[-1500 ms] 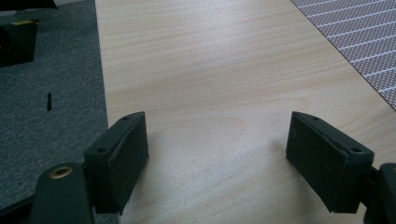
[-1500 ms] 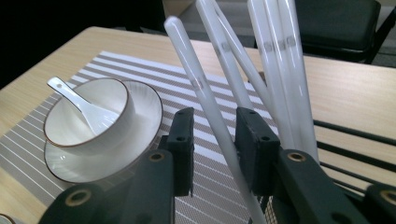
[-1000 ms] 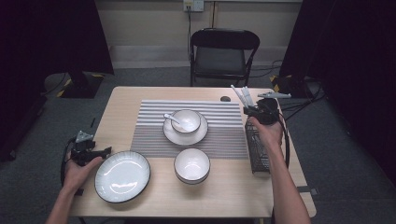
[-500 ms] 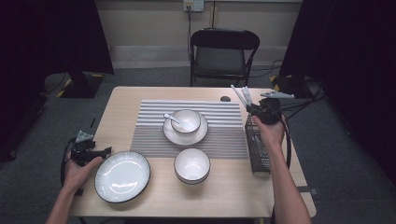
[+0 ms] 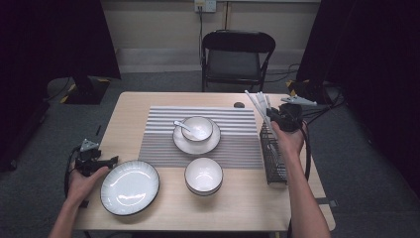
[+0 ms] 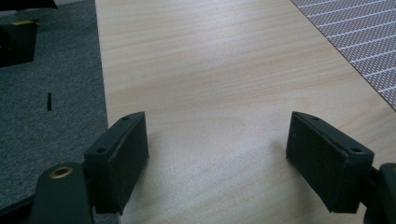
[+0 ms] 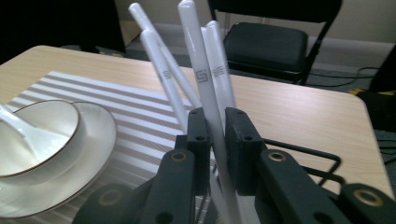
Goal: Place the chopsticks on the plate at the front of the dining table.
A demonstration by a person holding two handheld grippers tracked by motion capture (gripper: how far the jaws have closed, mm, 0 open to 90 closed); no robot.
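Note:
My right gripper (image 7: pixel 217 119) is shut on one white chopstick (image 7: pixel 201 65); its jaws have just been closing on it. Several more white chopsticks (image 5: pixel 255 99) stand tilted beside it, out of the far end of a black wire basket (image 5: pixel 275 158) at the table's right side. In the high view the right gripper (image 5: pixel 271 113) sits just above that basket. My left gripper (image 6: pixel 217 154) is open over bare wood with nothing between its jaws. The high view puts the left gripper (image 5: pixel 106 161) at the table's left edge, beside a large white plate (image 5: pixel 130 187).
A striped placemat (image 5: pixel 237 144) covers the table's middle. It carries a small bowl with a spoon (image 5: pixel 197 128) on a saucer. A white bowl (image 5: pixel 203 175) sits at its near edge. A black folding chair (image 5: pixel 237 54) stands behind the table.

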